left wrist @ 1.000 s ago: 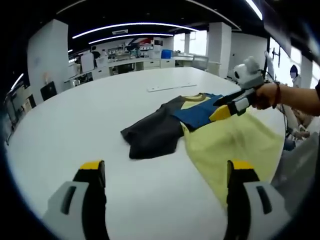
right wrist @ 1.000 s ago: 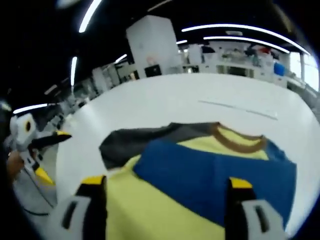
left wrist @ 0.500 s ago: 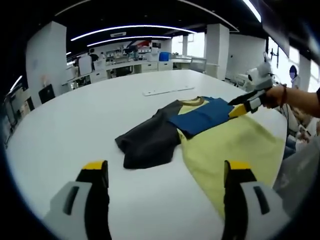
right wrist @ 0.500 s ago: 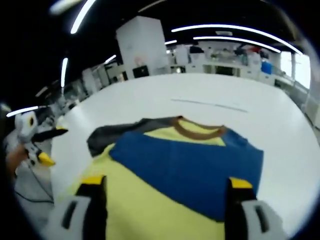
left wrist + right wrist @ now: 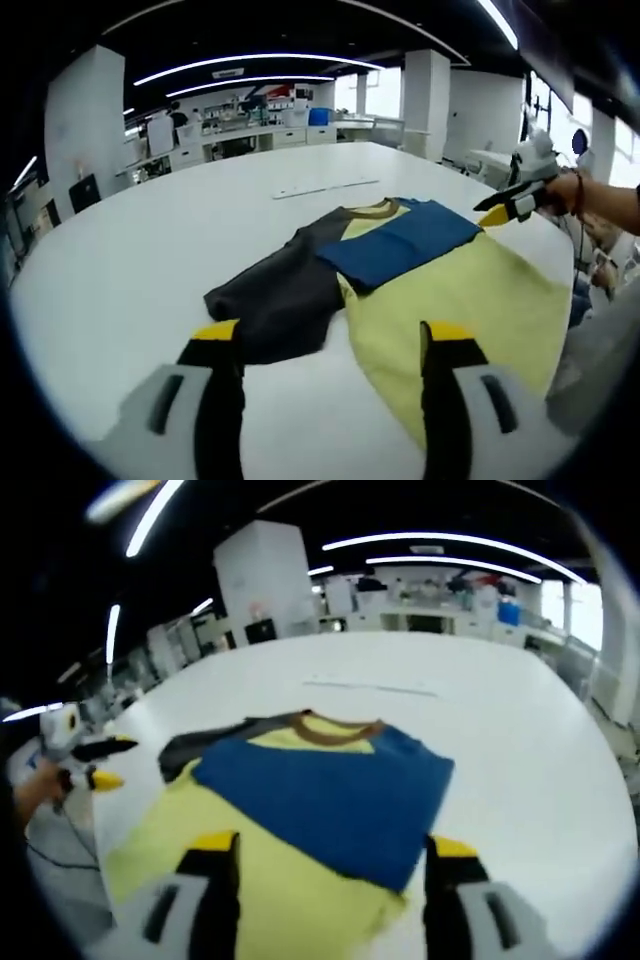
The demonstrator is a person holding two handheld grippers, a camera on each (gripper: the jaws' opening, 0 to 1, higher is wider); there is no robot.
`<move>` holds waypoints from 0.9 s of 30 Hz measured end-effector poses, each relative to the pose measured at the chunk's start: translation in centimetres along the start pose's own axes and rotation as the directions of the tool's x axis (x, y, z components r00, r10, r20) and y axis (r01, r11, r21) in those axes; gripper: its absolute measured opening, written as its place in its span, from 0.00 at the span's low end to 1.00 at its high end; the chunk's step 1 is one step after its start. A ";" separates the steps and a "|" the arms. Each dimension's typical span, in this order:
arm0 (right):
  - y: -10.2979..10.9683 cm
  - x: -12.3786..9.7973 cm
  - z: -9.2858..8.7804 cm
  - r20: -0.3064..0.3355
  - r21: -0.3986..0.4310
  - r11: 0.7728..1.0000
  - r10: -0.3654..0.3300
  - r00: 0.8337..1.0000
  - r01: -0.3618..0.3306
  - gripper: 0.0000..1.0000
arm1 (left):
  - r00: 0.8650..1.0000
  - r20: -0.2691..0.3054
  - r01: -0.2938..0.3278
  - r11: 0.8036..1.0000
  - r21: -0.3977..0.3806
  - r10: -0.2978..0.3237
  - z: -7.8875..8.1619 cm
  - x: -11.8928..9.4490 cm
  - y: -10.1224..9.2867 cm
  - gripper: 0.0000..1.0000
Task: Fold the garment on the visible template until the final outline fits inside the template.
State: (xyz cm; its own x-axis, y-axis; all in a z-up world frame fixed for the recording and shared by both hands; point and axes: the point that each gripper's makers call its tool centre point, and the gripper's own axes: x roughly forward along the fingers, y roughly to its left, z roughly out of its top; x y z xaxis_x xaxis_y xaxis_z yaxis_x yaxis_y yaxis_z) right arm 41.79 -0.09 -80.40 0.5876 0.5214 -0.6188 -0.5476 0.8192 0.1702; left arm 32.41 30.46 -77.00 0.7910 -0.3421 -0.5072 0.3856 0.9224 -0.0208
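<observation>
A broad, rounded white tabletop (image 5: 150, 260) with a smooth matte surface carries everything; in the right gripper view the same tabletop (image 5: 520, 730) curves away toward an open office with white pillars and ceiling light strips, all too blurred to read.

The garment (image 5: 400, 270) lies flat near the tabletop's edge, a soft T-shirt in three colours. Its pale yellow body (image 5: 460, 310) spreads widest, with faint creases, and its lower hem runs out of sight past the rim of the left gripper view. A blue sleeve (image 5: 400, 243) is folded across the chest as a neat, roughly rectangular panel, and a dark grey sleeve (image 5: 270, 300) spreads out to the other side on bare tabletop. A brown ribbed collar (image 5: 373, 209) arcs at the top. In the right gripper view the garment (image 5: 300, 800) lies just ahead of the jaws, the blue sleeve (image 5: 325, 790) covering most of the chest.

A thin pale strip (image 5: 325, 187) lies on the tabletop beyond the collar, well apart from it; what it is cannot be told.

The left hand-held gripper (image 5: 330, 400) hovers with yellow-tipped jaws spread wide, pinching nothing. The right hand-held gripper (image 5: 330, 900) is likewise spread and empty above the yellow hem.
</observation>
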 end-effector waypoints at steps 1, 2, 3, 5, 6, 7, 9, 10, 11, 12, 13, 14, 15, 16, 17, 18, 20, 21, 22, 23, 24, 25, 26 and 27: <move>-0.4 -0.3 -0.3 -0.002 0.002 1.000 -0.008 1.000 0.008 0.65 | 1.000 0.001 -0.001 1.000 0.000 0.001 0.0 0.2 0.0 0.64; -0.7 -0.5 -0.6 -0.002 0.002 1.000 -0.013 1.000 0.013 0.63 | 1.000 0.001 -0.003 1.000 0.000 0.003 0.0 0.5 0.0 0.62; -0.8 -0.8 -0.9 -0.004 0.003 1.000 -0.017 1.000 0.017 0.61 | 1.000 0.000 -0.003 1.000 0.001 0.003 0.0 0.7 0.1 0.61; -1.4 -1.0 -1.5 -0.012 0.009 1.000 -0.022 1.000 0.022 0.56 | 1.000 -0.007 -0.004 1.000 -0.003 0.004 -0.1 1.3 0.4 0.58; -1.6 -1.2 -1.8 -0.013 0.011 1.000 -0.026 1.000 0.026 0.53 | 1.000 -0.009 -0.004 1.000 -0.002 0.004 -0.1 1.4 0.3 0.57; -1.7 -1.3 -1.9 -0.013 0.010 0.999 -0.030 0.999 0.030 0.50 | 1.000 -0.014 -0.003 1.000 0.001 0.003 -0.1 1.6 0.1 0.55; -2.1 -1.4 -2.3 -0.017 0.014 0.999 -0.033 0.999 0.033 0.46 | 1.000 -0.025 0.000 1.000 0.004 0.000 -0.4 2.2 -0.1 0.52; -2.4 -1.4 -2.5 -0.019 0.016 0.999 -0.035 0.999 0.035 0.43 | 1.000 -0.028 0.004 1.000 0.004 -0.004 -0.3 2.3 -0.6 0.51; -2.6 -1.4 -2.6 -0.021 0.018 0.999 -0.038 0.999 0.038 0.41 | 0.999 -0.032 0.008 1.000 0.003 -0.008 -0.4 2.6 -0.7 0.49; -2.8 -1.5 -2.7 -0.024 0.019 0.999 -0.041 0.999 0.042 0.39 | 0.999 -0.035 0.011 1.000 0.004 -0.011 -0.6 2.9 -0.6 0.48; -2.8 -1.5 -2.7 -0.025 0.018 0.999 -0.047 0.999 0.047 0.37 | 0.999 -0.040 0.017 1.000 0.008 -0.016 -0.6 3.2 -0.9 0.46; -3.1 -1.6 -2.8 -0.028 0.017 0.998 -0.053 0.998 0.053 0.35 | 0.999 -0.045 0.017 1.000 0.007 -0.017 -0.6 3.4 -1.2 0.45; -3.4 -1.6 -3.0 -0.030 0.015 0.998 -0.056 0.998 0.056 0.33 | 0.999 -0.048 0.019 1.000 0.008 -0.019 -0.7 3.7 -1.2 0.44; -3.5 -1.6 -3.1 -0.031 0.014 0.998 -0.056 0.998 0.056 0.31 | 0.999 -0.049 0.021 1.000 0.009 -0.021 -0.8 4.0 -1.1 0.43; -3.6 -1.7 -3.1 -0.033 0.016 0.998 -0.058 0.998 0.058 0.30 | 0.998 -0.054 0.020 1.000 0.003 -0.020 -1.0 4.4 -0.9 0.41; -3.5 -1.8 -3.3 -0.036 0.017 0.998 -0.059 0.998 0.060 0.28 | 0.998 -0.055 0.021 1.000 0.002 -0.020 -1.1 4.7 -0.9 0.40; -3.5 -1.9 -3.5 -0.043 0.014 0.998 -0.062 0.997 0.063 0.25 | 0.998 -0.065 0.022 1.000 -0.006 -0.022 -1.5 5.2 -0.7 0.37; -3.7 -1.9 -3.7 -0.047 0.009 0.998 -0.063 0.997 0.064 0.23 | 0.997 -0.073 0.023 1.000 -0.010 -0.024 -1.6 5.4 -0.8 0.34; -3.8 -1.9 -3.8 -0.049 0.009 0.998 -0.064 0.997 0.065 0.21 | 0.997 -0.078 0.022 1.000 -0.012 -0.023 -1.7 5.6 -0.9 0.32; -4.0 -2.0 -3.9 -0.048 0.012 0.998 -0.065 0.997 0.066 0.19 | 0.997 -0.079 0.020 1.000 -0.012 -0.021 -1.8 5.7 -0.9 0.31; -4.1 -2.0 -4.0 -0.048 0.014 0.998 -0.066 0.997 0.066 0.18 | 0.996 -0.082 0.019 1.000 -0.011 -0.020 -2.0 6.0 -0.9 0.30; -4.1 -2.0 -4.1 -0.053 0.016 0.998 -0.068 0.996 0.069 0.18 | 0.996 -0.086 0.020 1.000 -0.012 -0.021 -2.1 6.2 -0.9 0.30; -4.2 -1.9 -4.3 -0.060 0.014 0.998 -0.068 0.996 0.069 0.17 | 0.995 -0.092 0.023 1.000 -0.014 -0.024 -2.3 6.4 -1.0 0.29; -4.4 -1.8 -4.6 -0.064 0.013 0.998 -0.065 0.996 0.066 0.17 | 0.995 -0.097 0.023 1.000 -0.014 -0.024 -2.4 6.5 -1.0 0.29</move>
State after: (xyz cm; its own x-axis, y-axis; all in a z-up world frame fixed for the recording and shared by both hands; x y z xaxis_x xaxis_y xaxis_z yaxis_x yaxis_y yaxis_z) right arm 40.37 -5.71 -83.49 0.5825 0.4501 -0.6768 -0.4995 0.8551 0.1388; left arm 36.04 27.73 -82.35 0.7316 -0.3455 -0.5876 0.3972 0.9166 -0.0444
